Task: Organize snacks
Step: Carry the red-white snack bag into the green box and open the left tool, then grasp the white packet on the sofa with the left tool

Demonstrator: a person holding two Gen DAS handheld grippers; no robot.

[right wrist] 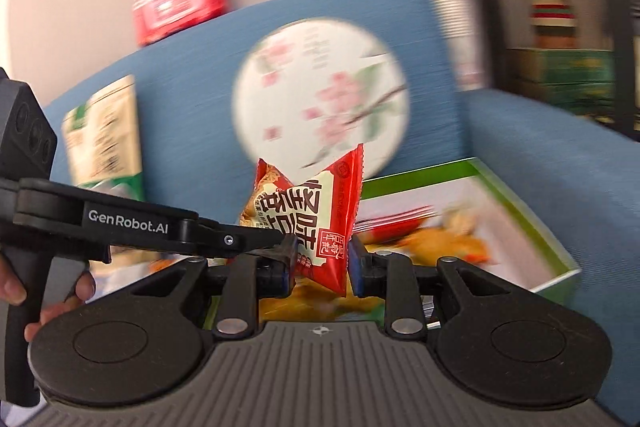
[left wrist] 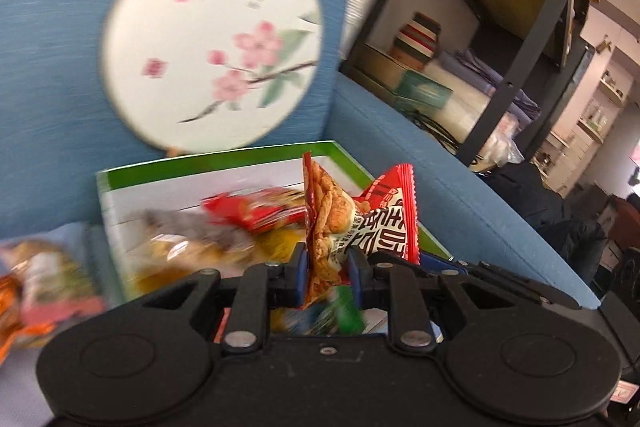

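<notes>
A red snack packet (left wrist: 340,223) with white panel and dark characters is pinched between the blue pads of my left gripper (left wrist: 328,273), above a green-rimmed white box (left wrist: 224,157) holding several snack bags. In the right wrist view the same packet (right wrist: 316,223) sits between the pads of my right gripper (right wrist: 320,261), and the left gripper's finger (right wrist: 240,239) reaches in from the left onto it. The box (right wrist: 472,167) lies to the right behind it. Both grippers are shut on the packet.
The box rests on a blue sofa (left wrist: 460,163) with a round blossom-print cushion (left wrist: 212,43). More snack bags (left wrist: 44,287) lie at left. A green and white bag (right wrist: 104,135) leans on the sofa back. A dark metal shelf (left wrist: 520,39) stands at right.
</notes>
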